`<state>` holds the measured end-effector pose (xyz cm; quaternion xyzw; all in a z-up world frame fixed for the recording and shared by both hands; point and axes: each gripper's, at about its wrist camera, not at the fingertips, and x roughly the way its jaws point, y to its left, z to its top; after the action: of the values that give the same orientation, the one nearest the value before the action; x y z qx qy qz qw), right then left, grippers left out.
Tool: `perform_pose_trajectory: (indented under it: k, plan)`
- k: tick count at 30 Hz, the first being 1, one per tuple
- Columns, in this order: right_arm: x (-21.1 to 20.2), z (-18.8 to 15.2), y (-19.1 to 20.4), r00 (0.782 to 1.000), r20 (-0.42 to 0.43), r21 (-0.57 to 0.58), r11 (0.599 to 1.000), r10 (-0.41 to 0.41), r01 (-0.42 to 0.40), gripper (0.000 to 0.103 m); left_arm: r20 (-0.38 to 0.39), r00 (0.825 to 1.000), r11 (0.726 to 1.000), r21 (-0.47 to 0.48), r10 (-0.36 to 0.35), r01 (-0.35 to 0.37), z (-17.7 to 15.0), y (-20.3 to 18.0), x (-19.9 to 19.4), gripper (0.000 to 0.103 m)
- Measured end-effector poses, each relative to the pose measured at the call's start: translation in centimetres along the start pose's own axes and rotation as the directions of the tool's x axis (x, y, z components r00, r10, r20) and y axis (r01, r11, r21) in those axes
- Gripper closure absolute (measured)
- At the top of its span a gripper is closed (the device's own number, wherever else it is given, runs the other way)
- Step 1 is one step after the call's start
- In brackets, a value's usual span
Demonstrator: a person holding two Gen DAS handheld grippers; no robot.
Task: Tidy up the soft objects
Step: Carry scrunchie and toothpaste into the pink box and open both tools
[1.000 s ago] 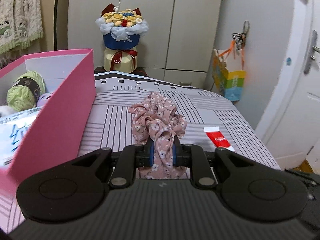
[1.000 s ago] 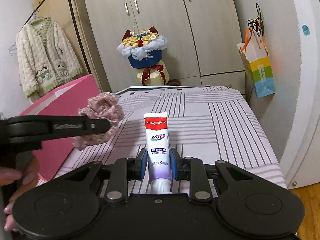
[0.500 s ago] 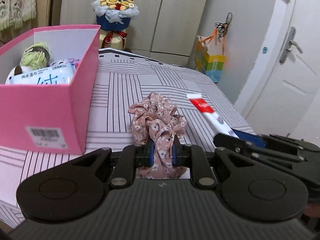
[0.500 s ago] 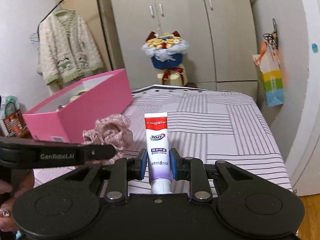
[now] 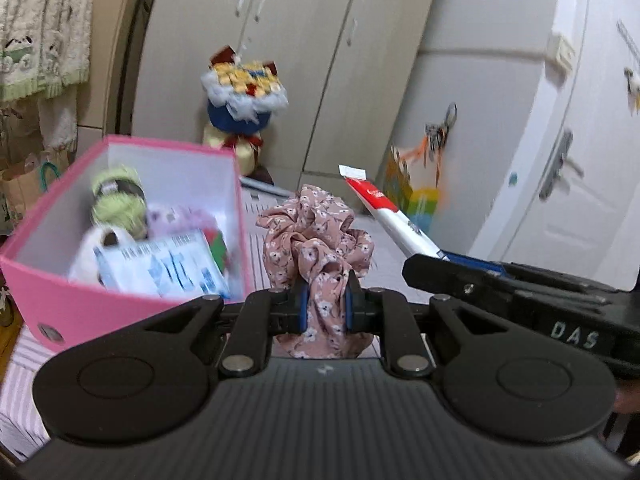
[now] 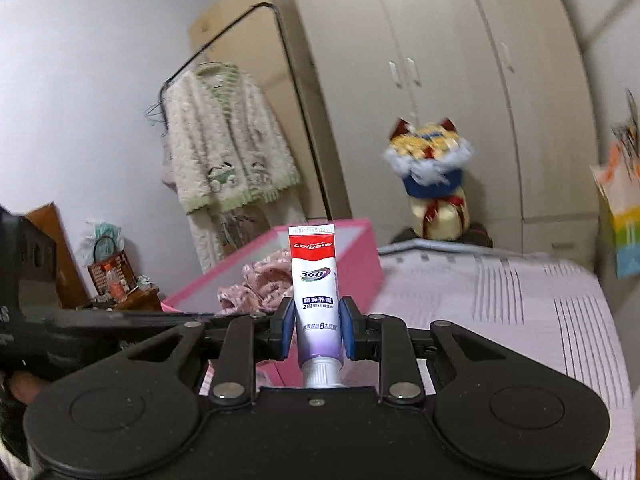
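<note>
The left gripper is clenched on a pink floral scrunchie, which bulges up out of the blue pads at the centre of the left wrist frame. Left of it sits an open pink box on a striped bed. Inside the box lie a green yarn ball, a blue-and-white packet and other soft bits too blurred to name.

The right gripper grasps a toothpaste tube by its lower body, cap toward the camera and crimped end up, at the centre of the right wrist frame. In the left wrist frame the same tube slants up to the left from the right gripper, its tip just right of the scrunchie and above the bed. In the right wrist frame the scrunchie shows just left of the tube, in front of the box.

At the back stand wardrobe doors, a bouquet at upper centre, and a cardigan on a rail at upper left.
</note>
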<state>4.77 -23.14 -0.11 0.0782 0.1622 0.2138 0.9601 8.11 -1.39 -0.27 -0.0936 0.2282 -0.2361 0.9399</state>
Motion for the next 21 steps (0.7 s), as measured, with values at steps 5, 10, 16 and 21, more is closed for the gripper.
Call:
perform_pose_trajectory:
  k: [5,10,16,21]
  plan:
    - [3.2,3.0,1.7,0.998,-0.023,-0.031,0.998,0.062,-0.063,0.075,0.072,0.995,0.997,-0.005,0.072,-0.072,3.0,2.2,-0.9,0.088]
    - [7.4,4.9,2.7,0.995,-0.057,-0.007,0.996,0.086,-0.087,0.075,0.069,0.991,0.993,-0.043,0.115,-0.112,5.8,5.0,0.6,0.088]
    - [13.7,5.6,3.6,0.992,-0.108,-0.022,0.997,0.07,-0.073,0.075,0.009,0.982,0.98,-0.068,0.189,-0.188,7.4,8.6,4.4,0.088]
    - [18.4,4.9,2.8,0.98,-0.189,0.019,0.998,0.054,-0.052,0.075,-0.05,0.974,0.969,-0.11,0.219,-0.223,7.4,12.3,7.7,0.088]
